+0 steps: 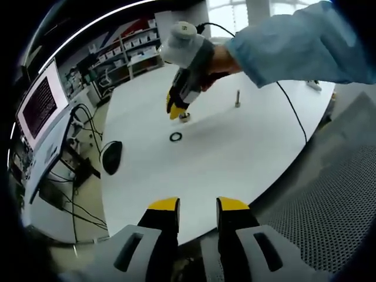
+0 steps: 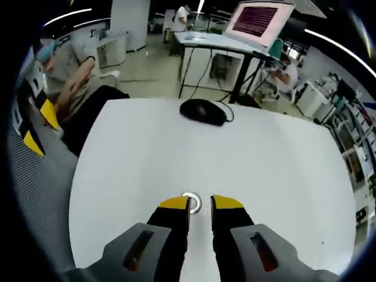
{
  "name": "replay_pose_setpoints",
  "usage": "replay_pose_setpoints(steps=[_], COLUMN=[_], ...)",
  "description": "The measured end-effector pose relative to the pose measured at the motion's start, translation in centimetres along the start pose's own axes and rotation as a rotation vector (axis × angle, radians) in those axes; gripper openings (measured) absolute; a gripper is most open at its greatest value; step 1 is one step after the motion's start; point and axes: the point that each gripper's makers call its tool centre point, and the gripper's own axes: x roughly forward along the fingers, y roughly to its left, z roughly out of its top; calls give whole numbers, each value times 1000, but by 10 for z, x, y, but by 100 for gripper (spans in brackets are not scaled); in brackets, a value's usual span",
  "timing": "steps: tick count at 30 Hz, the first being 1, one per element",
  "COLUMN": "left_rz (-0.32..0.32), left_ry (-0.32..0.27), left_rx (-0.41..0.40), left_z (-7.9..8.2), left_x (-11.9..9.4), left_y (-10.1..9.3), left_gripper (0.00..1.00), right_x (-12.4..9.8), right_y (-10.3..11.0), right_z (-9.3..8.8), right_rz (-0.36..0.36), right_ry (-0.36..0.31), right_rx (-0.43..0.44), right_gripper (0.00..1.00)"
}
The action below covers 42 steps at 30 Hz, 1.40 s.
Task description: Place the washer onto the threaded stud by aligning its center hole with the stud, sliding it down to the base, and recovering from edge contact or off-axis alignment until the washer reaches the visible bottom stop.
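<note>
As read from the left edge of the left gripper view, noted first a lit monitor (image 1: 38,106), then a dark mouse (image 1: 111,157) on the white table (image 1: 235,164). Further right, a thin black ring (image 1: 175,137) lying flat, apart from everything. Just beyond it, the right gripper (image 1: 178,111), held in a blue-sleeved hand, tips down over the washer (image 1: 184,116), which rests flat on the tabletop. To the right of that, the threaded stud (image 1: 237,98), upright and bare, well apart from the washer. At the bottom of this view, the left gripper (image 1: 197,205) with jaws apart and nothing between them, hanging back off the table edge. In the right gripper view, same order: mouse (image 2: 202,111) far across the table, washer (image 2: 192,202) bright and flat at the tips of the right gripper (image 2: 200,202). Jaws there parted narrowly, the washer partly under the left tip and in the gap, not clamped as far as can be told. Handling, as a judgement: small, light, rigid metal, smooth and likely slippery, lying flush so hard to get under. Best taken edge to edge across the outer rim, centre hole left free for the stud. Worth guarding against a skid or flip on closing. Seating on the stud not yet begun.
</note>
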Motion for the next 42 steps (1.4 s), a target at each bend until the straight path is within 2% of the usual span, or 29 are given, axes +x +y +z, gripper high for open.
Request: replay_pose_setpoints(steps=[3,6,11,13,24,30,32,35,38,42], left_rz=[0,-1,-4,-5,-8,-8,-8,-7,-6,-5], left_ry=[-1,-3,-1,-1,8,17,21,22,23,21], left_rx=[-1,-1,-4,-5,-15,-17,-17,-19,-19,-19], left_z=[0,0,0,0,-2,-3,-4,-4,-5,-4], left_x=[0,0,0,0,1,2,2,2,1,1], left_y=[0,0,0,0,0,-1,-1,0,0,0], left_gripper=[23,23,23,23,23,23,23,23,23,23], right_x=[9,16,30,34,46,45,44,43,41,34], right_y=[10,14,19,21,23,27,29,26,21,22], right_z=[-5,-12,-25,-28,-31,-31,-34,-37,-42,-35], right_rz=[53,60,117,118,133,141,138,143,106,77], right_ry=[35,84,133,151,168,160,173,177,201,155], right_rx=[-9,-34,1,-11,22,31,21,17,-45,-61], right_gripper=[17,17,17,18,18,16,8,8,7,7])
